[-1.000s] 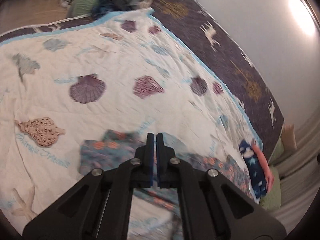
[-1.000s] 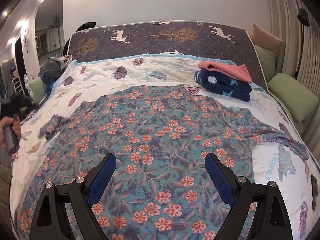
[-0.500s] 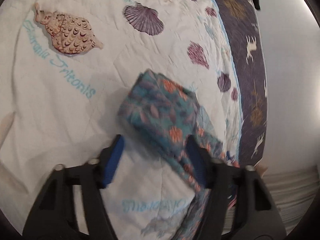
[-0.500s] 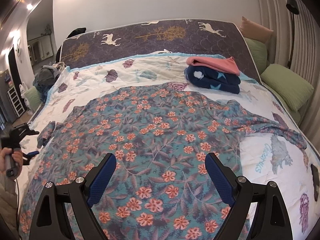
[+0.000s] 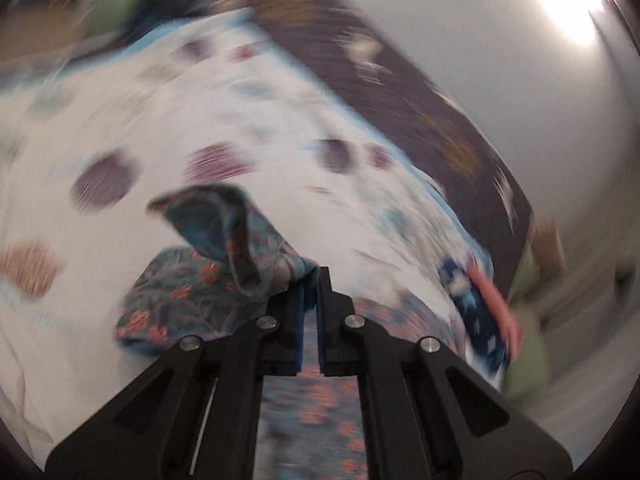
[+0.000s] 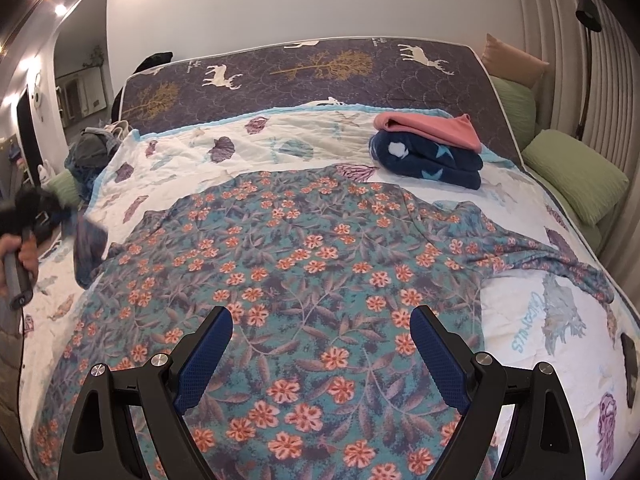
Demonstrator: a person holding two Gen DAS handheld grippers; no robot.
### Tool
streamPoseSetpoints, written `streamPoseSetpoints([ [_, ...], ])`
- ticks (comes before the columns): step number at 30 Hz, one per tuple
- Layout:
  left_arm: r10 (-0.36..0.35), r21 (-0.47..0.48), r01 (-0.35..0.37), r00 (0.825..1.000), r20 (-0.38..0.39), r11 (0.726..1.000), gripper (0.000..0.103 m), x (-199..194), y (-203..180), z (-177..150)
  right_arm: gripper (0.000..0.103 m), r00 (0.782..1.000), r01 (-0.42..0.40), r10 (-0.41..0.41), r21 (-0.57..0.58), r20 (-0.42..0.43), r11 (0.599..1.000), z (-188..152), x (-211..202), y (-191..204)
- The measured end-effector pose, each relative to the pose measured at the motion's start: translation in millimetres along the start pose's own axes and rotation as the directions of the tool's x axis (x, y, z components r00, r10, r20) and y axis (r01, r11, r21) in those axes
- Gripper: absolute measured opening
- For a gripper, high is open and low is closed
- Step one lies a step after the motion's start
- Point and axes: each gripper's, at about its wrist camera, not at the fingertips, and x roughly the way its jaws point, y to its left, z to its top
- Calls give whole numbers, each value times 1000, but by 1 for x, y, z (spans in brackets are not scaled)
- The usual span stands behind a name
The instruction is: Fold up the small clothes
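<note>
Left gripper [image 5: 310, 280]: jaws closed on the cuff of one sleeve [image 5: 240, 236] of the floral garment [image 6: 312, 264], the fabric lifted clear of the quilt [image 5: 280, 120]; this view is smeared by motion, so the exact depth of the pinch cannot be told. Right gripper [image 6: 320, 344]: jaws wide apart, holding nothing, poised over the near hem of the garment.

One floral garment, teal with orange blossoms, lies spread flat across the middle of the quilt. Its two sleeves reach toward opposite edges of the quilt: one raised at the left edge beside the person's hand [image 6: 24, 256], the other [image 6: 560, 256] trailing flat toward the right edge.

Two folded items are stacked at the far right corner of the quilt, beyond the garment: one pink piece [image 6: 432, 130] on top of one navy star-print piece [image 6: 428, 160]. Two green pillows [image 6: 576, 176] sit off the right edge of the quilt. One dark patterned mattress [image 6: 300, 76] stands behind the head of the quilt.
</note>
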Motion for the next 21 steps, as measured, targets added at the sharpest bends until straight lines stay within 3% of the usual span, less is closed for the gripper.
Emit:
streamPoseSetpoints([
  [1,-28,114,28,1000,-4,993,6,2,-39,-8,92,1000,1,-1,3,1,1000,1,0,-1],
  [3,-75,257,80,997,-31,963,6,6,-89,-28,92,1000,10,-10,11,2,1000,2,0,-4],
  [5,-109,389,146,987,-115,909,6,19,-139,-63,92,1000,22,-22,22,1,1000,3,0,-9],
  [7,-90,483,182,974,-209,856,8,38,-173,-105,92,999,32,-31,43,-4,999,2,0,-17],
  [10,-4,592,189,954,-300,784,14,54,-190,-157,92,999,34,-32,77,-22,996,2,1,-30],
  [12,8,622,216,942,-337,753,18,51,-189,-173,92,999,32,-29,84,-32,996,1,1,-37],
  [13,10,633,214,944,-330,744,20,42,-183,-177,92,999,28,-25,82,-39,996,1,2,-40],
  [15,19,638,171,960,-280,751,44,23,-166,-172,92,999,14,-10,84,-54,996,2,5,-43],
  [17,30,617,108,977,-209,779,59,4,-144,-161,92,996,-47,55,102,-76,994,7,14,-44],
  [19,64,592,24,990,-127,806,63,-12,-118,-147,91,982,-143,156,125,-104,982,14,24,-43],
  [21,129,571,-59,988,-83,819,64,-18,-88,-132,85,944,-283,304,159,-130,946,25,41,-36],
])
